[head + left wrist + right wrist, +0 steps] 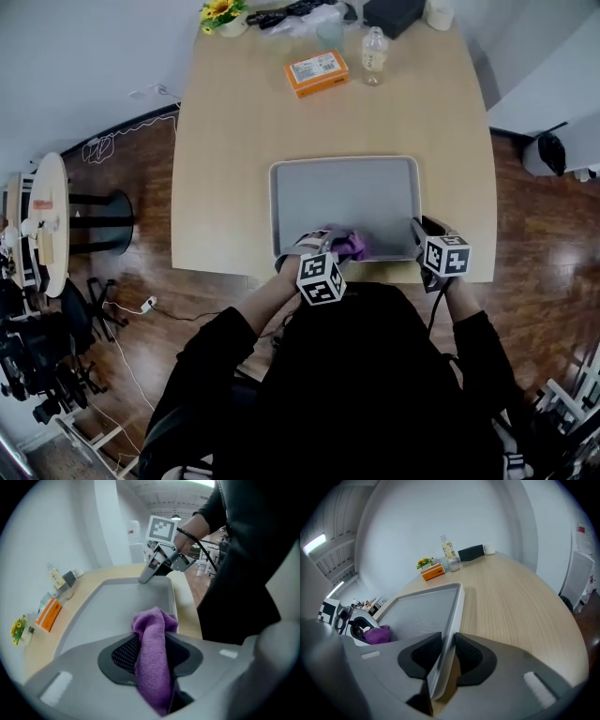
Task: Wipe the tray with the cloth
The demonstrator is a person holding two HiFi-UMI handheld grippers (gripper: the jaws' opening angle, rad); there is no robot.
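A grey rectangular tray (pixel 375 169) lies on the wooden table near its front edge. My left gripper (pixel 330 246) is shut on a purple cloth (pixel 351 246), which rests on the tray's near part; in the left gripper view the cloth (pixel 152 660) bulges out between the jaws over the tray (pixel 98 620). My right gripper (pixel 419 234) is shut on the tray's near right rim. The right gripper view shows the tray rim (pixel 449 641) pinched between the pads, and the cloth (pixel 377 634) with the left gripper at the left.
At the table's far end stand an orange box (pixel 317 72), a small bottle (pixel 374 54), a glass (pixel 330 36), a flower pot (pixel 223 16) and a black box (pixel 393 13). A round side table (pixel 47 220) stands on the floor at the left.
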